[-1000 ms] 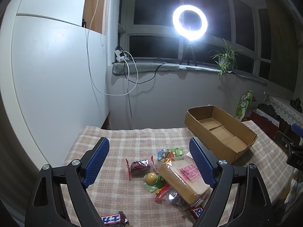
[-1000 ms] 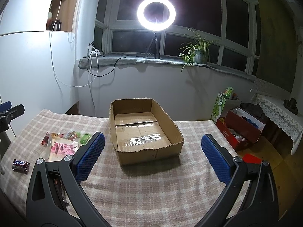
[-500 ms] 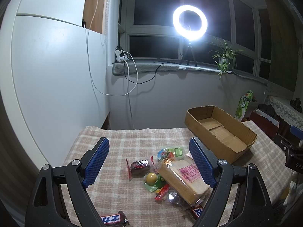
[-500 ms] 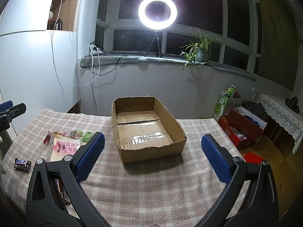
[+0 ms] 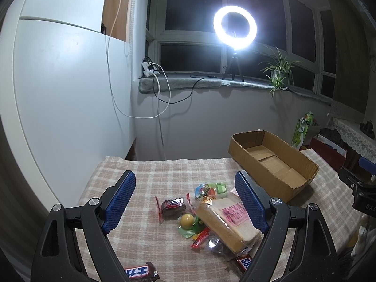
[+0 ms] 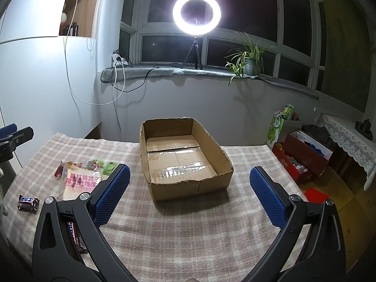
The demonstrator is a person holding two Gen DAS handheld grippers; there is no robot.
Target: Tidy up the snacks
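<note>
An open cardboard box (image 6: pixel 185 162) sits empty on the checked tablecloth (image 6: pixel 188 230); it also shows in the left wrist view (image 5: pixel 272 162). Left of it lies a pile of snacks: a bagged toast loaf (image 5: pixel 230 221) with a pink label, a dark wrapped cake (image 5: pixel 172 208), a yellow jelly cup (image 5: pixel 186 221), small sweets (image 5: pixel 210 188) and two chocolate bars (image 5: pixel 138 272) (image 5: pixel 244 262). My left gripper (image 5: pixel 185 202) is open and empty above the pile. My right gripper (image 6: pixel 189 195) is open and empty in front of the box. The loaf (image 6: pixel 81 181) and a chocolate bar (image 6: pixel 28 203) show at the right wrist view's left.
A white cabinet (image 5: pixel 65 98) stands along the table's left. A ring light (image 6: pixel 197 12) and a potted plant (image 6: pixel 250 61) stand on the windowsill behind. Red boxes (image 6: pixel 303 157) sit on the floor to the right of the table.
The right wrist view has shifted slightly, so the box sits a little further right and nearer. The left gripper has not moved. Both stay open.
</note>
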